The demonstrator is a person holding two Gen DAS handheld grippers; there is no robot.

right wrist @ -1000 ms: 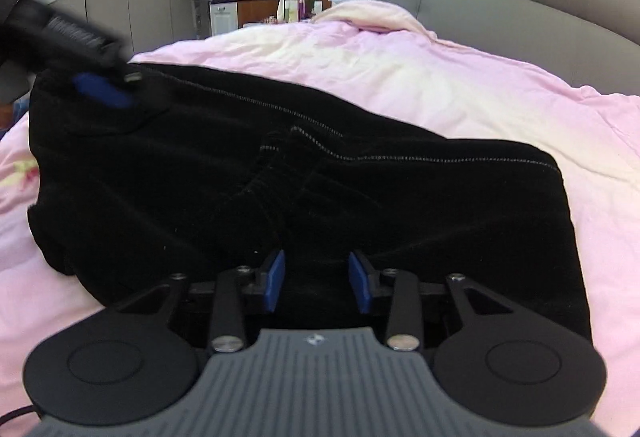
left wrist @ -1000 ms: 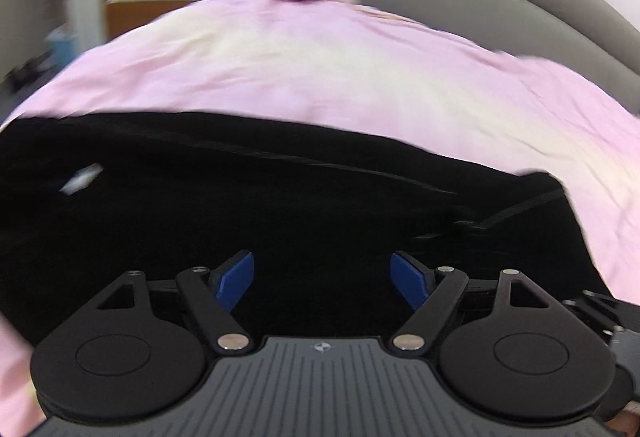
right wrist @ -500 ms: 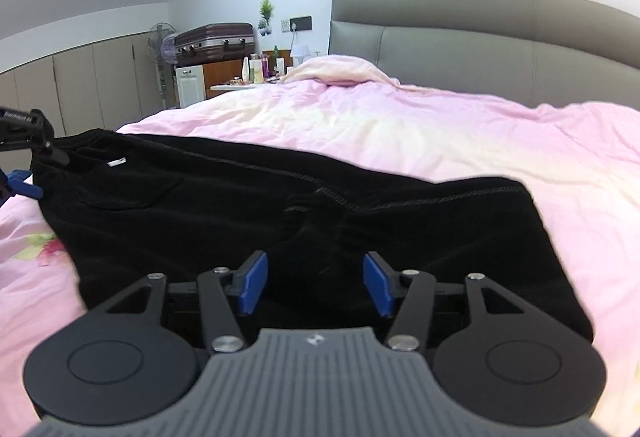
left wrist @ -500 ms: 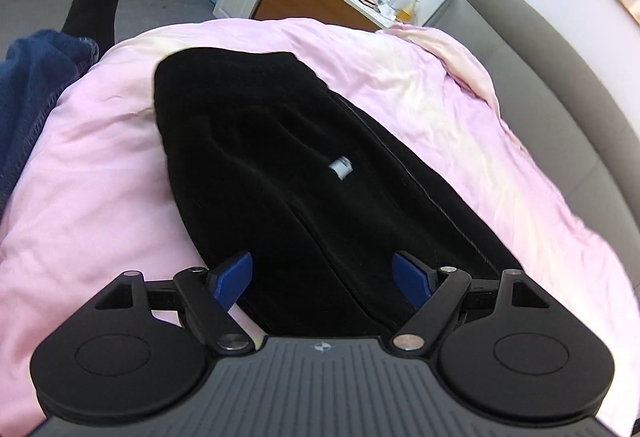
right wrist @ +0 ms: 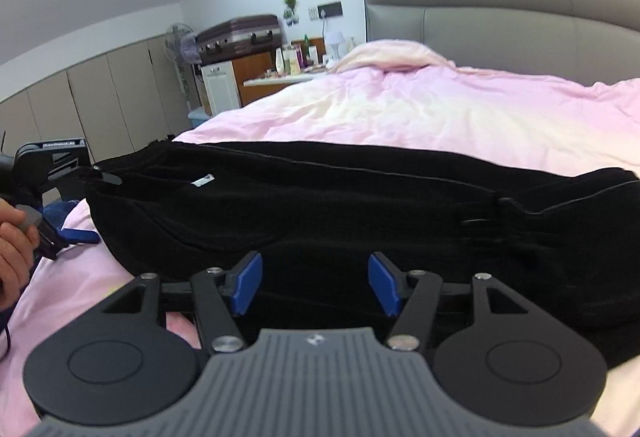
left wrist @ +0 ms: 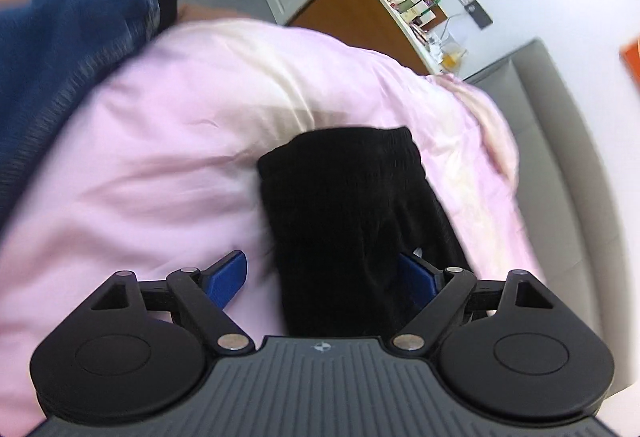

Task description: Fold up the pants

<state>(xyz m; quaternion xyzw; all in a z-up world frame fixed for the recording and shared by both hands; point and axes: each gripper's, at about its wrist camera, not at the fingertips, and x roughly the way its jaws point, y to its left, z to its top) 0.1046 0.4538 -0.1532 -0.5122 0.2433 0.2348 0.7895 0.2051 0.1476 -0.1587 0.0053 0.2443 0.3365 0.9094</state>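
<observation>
While the black pants (right wrist: pixel 320 205) lie stretched lengthwise across the pink duvet (right wrist: pixel 400 109) of the bed, folded leg on leg into a long band, both tools hover clear of the cloth. The left hand-held gripper (left wrist: pixel 324 277) looks along the band from one end, its jaws spread wide and having just been opening; the cloth shows between the blue pads, but they do not press on it. The right hand-held gripper (right wrist: pixel 316 283) faces the band's long side, jaws partly apart, also just opened, with nothing pinched.

The step in hand looks like setting up the next fold, end over end. To do it well, each tool should probably take a corner of the same end, bite through every layer, lift just enough to clear the duvet, and carry it flat toward the far end so that the edges meet squarely. Soft bedding gives way, so a shallow pinch may slip.

As for containers, a suitcase (right wrist: pixel 240 33) sits closed on the cabinet (right wrist: pixel 220 85) beyond the bed; its contents are hidden.
</observation>
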